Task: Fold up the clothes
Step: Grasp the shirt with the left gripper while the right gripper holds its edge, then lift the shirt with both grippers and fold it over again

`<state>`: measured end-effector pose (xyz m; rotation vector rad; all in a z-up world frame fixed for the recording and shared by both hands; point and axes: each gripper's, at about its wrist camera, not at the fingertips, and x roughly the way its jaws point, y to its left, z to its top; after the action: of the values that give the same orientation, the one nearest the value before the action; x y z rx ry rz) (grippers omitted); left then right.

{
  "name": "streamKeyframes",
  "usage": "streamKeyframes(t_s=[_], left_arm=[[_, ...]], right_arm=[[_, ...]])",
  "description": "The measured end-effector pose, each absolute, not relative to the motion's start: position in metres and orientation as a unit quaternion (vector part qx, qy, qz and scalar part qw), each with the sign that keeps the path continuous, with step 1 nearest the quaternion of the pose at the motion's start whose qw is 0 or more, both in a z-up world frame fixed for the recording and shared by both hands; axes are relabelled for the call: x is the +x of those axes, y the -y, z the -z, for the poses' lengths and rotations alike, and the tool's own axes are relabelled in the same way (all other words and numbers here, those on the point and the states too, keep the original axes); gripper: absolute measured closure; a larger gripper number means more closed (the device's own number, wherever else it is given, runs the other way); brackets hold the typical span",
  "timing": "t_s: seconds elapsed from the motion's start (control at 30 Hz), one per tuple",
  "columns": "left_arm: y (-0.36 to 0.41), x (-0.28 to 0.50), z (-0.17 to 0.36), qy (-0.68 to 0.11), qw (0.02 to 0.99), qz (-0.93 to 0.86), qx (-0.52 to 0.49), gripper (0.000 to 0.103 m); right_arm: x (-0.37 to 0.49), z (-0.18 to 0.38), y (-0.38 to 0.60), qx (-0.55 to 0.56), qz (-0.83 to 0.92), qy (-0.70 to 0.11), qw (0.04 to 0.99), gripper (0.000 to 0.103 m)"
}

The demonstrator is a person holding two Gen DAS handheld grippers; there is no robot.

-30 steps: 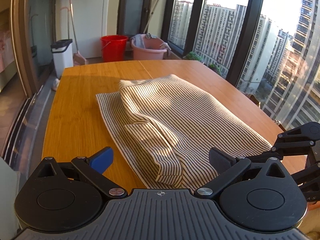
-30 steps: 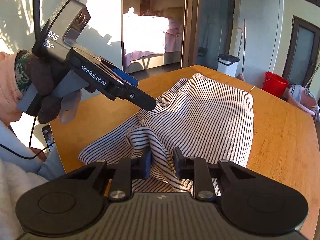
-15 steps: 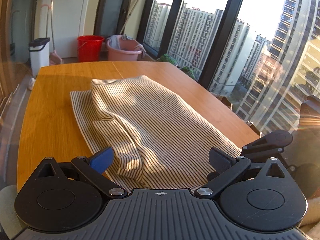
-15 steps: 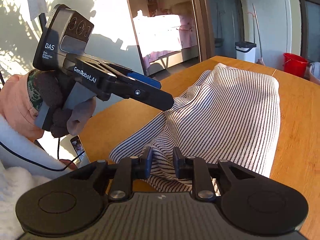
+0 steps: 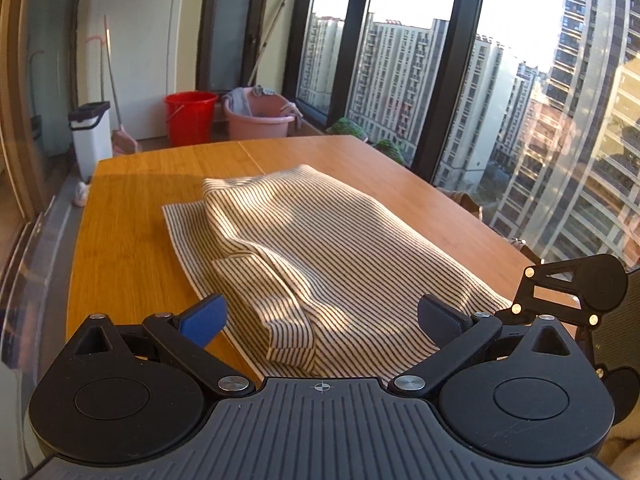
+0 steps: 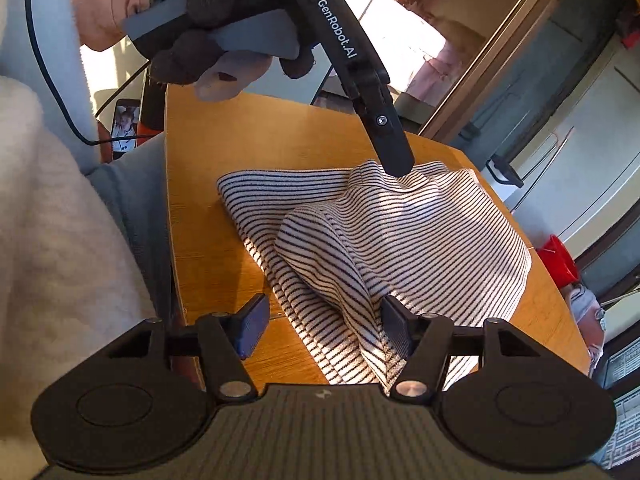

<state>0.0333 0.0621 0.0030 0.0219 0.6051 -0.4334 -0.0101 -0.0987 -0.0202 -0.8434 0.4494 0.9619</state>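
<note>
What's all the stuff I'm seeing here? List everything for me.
striped garment: one, cream with dark stripes, partly folded on the table
table: one, orange-brown wood
bucket: one, red, on the floor past the table
tub: one, pink, beside the bucket
bin: one, white with black lid, near the wall
phone: one, off the table's near corner
left gripper: black, open, above the garment
right gripper: black, open, cloth between its fingers
gloved hand: one, dark glove, holding the left gripper

Black gripper (image 6: 394, 160), "GenRobot.AI" lettering
</note>
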Motion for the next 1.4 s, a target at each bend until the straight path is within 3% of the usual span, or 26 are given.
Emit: streamKeyframes(t_s=[0.07,0.13,0.23,0.43,0.63,1.0,1.17,1.27,1.4], left_arm=[[-0.066,0.02,-0.007,-0.244,0.947,0.201,0.05,0.0],[-0.067,0.008,-0.01,-0.212,0.952,0.195,0.1,0.0],[-0.066,-0.011,-0.012,-0.181,0.947,0.214,0.158,0.0],[-0.033,-0.034,0.017,-0.157,0.897,0.273,0.309,0.0],[0.011,-0.004,0.056,-0.141,0.862,0.279,0.399,0.0],[0.042,0.042,0.066,-0.177,0.867,0.298,0.357,0.001],[0.037,0.038,0.061,-0.172,0.873,0.319,0.326,0.057],[0.034,0.035,0.058,-0.169,0.876,0.331,0.307,0.071],[0.028,0.033,0.052,-0.165,0.881,0.346,0.276,0.073]], right_arm=[[-0.006,0.023,0.092,-0.38,-0.441,-0.209,0.786,0.05],[0.005,0.019,0.091,-0.346,-0.434,-0.229,0.799,0.068],[0.035,-0.001,0.105,-0.246,-0.431,-0.279,0.822,0.078],[0.082,-0.01,0.132,-0.104,-0.417,-0.343,0.835,0.083],[0.093,-0.003,0.145,-0.071,-0.427,-0.36,0.827,0.083],[0.073,-0.011,0.176,-0.092,-0.425,-0.323,0.841,0.083],[0.083,-0.021,0.206,-0.061,-0.384,-0.305,0.869,0.081],[0.089,-0.025,0.224,-0.046,-0.347,-0.294,0.889,0.073],[0.092,-0.025,0.248,-0.046,-0.305,-0.278,0.91,0.064]])
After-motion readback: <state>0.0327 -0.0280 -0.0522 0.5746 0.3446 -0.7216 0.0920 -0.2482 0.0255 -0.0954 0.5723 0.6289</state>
